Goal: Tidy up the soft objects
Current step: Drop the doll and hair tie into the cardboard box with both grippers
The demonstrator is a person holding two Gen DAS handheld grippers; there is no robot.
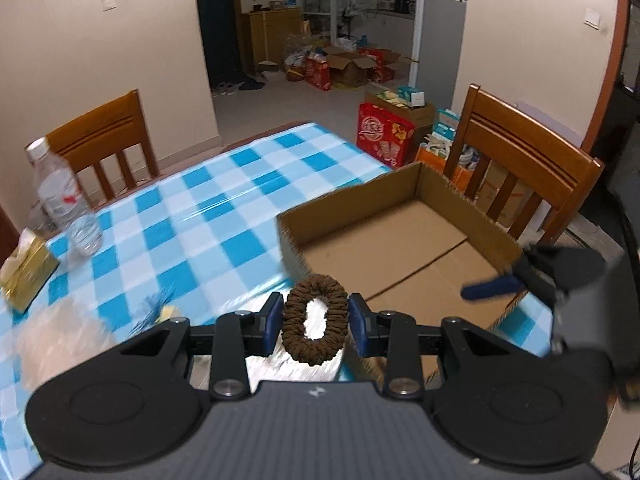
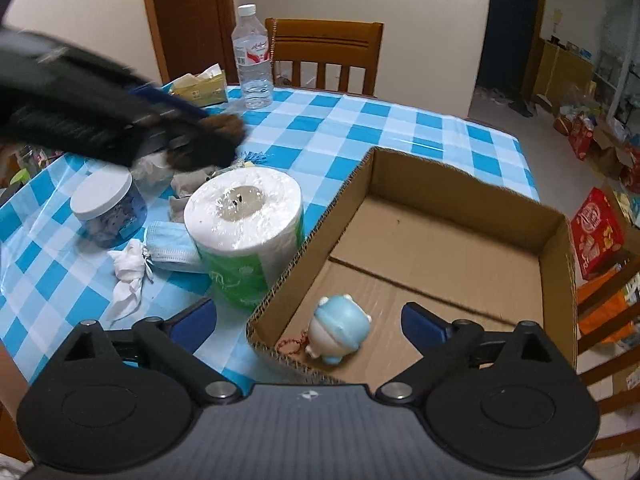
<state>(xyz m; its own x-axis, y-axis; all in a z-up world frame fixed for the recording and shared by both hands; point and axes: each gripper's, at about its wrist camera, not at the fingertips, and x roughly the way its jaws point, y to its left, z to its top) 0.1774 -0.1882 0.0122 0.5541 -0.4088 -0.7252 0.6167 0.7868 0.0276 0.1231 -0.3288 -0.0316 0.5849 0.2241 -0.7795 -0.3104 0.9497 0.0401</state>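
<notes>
Checked tablecloth (image 2: 360, 128); bottle label (image 2: 253, 53) unreadable; left gripper (image 1: 316, 314) fingers clench scrunchie (image 1: 315, 318); right gripper (image 2: 308, 322) released.

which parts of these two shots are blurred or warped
Left wrist view: the checked tablecloth and water bottle are smeared, while the brown scrunchie held in the left tongs is sharp; walls bow with fisheye distortion. Right wrist view: the left tongs are a dark streak at upper left; the toilet roll and blue toy in the cardboard box are crisp.
</notes>
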